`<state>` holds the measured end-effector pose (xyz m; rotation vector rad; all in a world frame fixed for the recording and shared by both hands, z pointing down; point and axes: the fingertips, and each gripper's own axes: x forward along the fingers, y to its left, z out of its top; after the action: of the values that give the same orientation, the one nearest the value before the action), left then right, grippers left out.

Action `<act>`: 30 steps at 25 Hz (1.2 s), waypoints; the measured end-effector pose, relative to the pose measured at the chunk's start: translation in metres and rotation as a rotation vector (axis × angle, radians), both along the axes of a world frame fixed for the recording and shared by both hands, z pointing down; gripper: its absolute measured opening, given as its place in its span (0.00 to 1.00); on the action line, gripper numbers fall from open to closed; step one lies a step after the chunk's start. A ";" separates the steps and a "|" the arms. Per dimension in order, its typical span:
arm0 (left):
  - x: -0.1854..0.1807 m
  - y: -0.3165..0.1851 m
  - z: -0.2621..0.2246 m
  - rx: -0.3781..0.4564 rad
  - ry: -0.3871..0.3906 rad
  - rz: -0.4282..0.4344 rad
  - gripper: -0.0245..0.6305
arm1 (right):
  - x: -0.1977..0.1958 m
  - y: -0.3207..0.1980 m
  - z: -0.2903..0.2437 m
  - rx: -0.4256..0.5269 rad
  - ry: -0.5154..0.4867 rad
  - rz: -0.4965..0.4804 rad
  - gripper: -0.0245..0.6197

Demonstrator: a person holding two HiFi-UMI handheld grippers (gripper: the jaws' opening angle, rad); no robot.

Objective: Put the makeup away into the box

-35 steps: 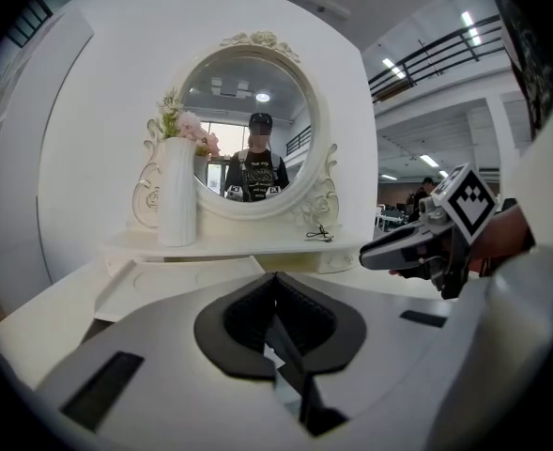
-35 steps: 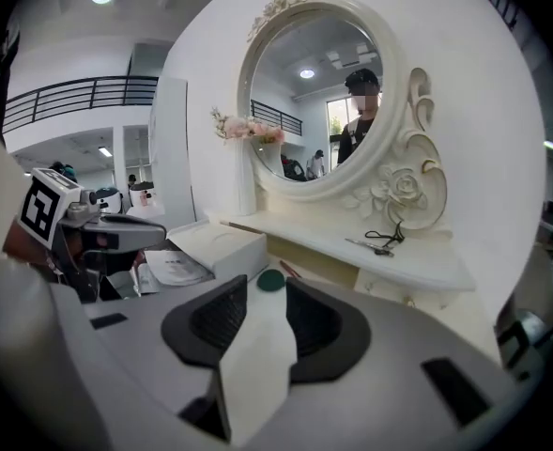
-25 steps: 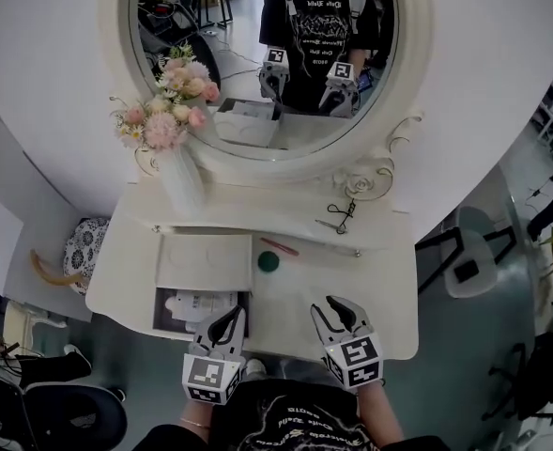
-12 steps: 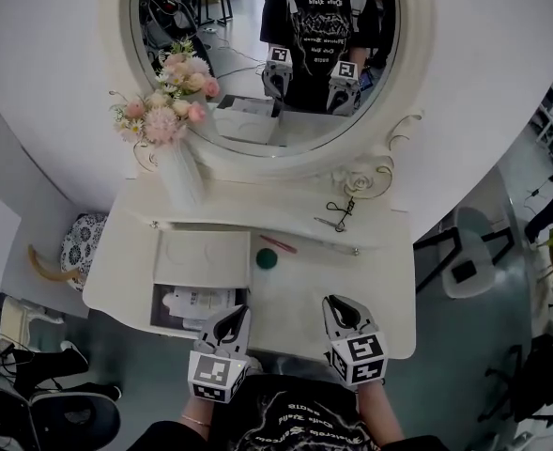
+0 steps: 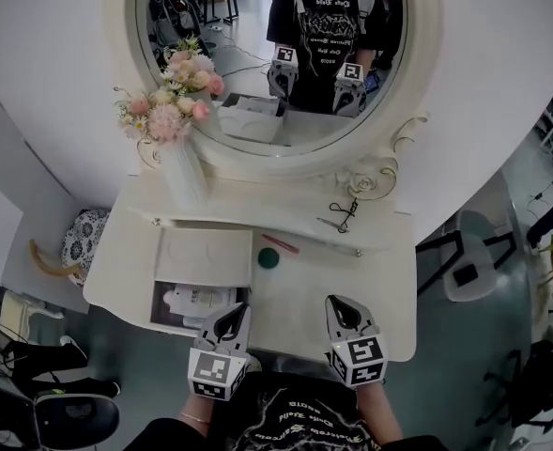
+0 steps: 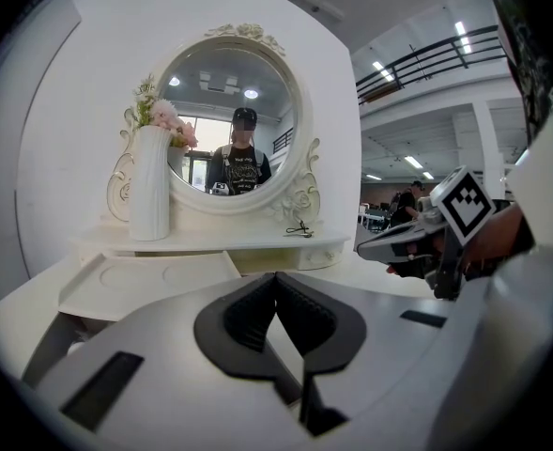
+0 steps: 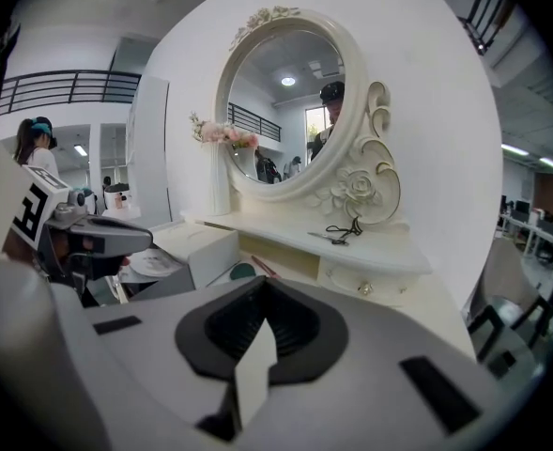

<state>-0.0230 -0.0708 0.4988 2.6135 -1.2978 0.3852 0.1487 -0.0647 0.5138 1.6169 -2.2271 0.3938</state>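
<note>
Taking stock from the near edge of the counter (image 5: 299, 299): what is entered first?

— Item one, left claw (image 6: 276, 276). Jaws together, tips meeting, nothing between them. It is held over the near edge, just beside the right corner of the box (image 5: 193, 306).

And its partner?

— Item two, right claw (image 7: 261, 282). Jaws have just been closing and now stand closed, empty. It is held over the near right part of the counter, well apart from any makeup.

The box itself?

— Item three. It sits at the counter's left side, dark inside, with pale printed pieces lying in it; I cannot tell what they are. Its white lid (image 5: 204, 256) lies open on the mirror side.

Makeup not yet in it?

— Three entries. A round green piece (image 5: 268, 258) rests on the counter just right of the lid. A thin red pencil (image 5: 280, 245) lies slanted just beyond it, toward the shelf. An eyelash curler (image 5: 340, 216) lies on the raised shelf (image 5: 257, 222) under the mirror, right of centre, well apart from the box.

Fixtures?

— An oval mirror (image 5: 257, 73) in a carved white frame, showing the person in a black printed shirt with both claws. A ribbed white vase (image 5: 184, 172) of pink flowers stands on the shelf's left end, against the frame.
</note>
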 end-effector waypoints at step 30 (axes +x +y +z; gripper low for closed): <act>-0.014 -0.008 0.006 -0.024 -0.014 -0.051 0.06 | -0.013 -0.010 0.000 0.034 0.072 -0.066 0.05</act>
<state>-0.0371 -0.0791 0.5048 2.5573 -1.3521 0.4083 0.1360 -0.0748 0.5141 1.5453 -2.2374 0.2768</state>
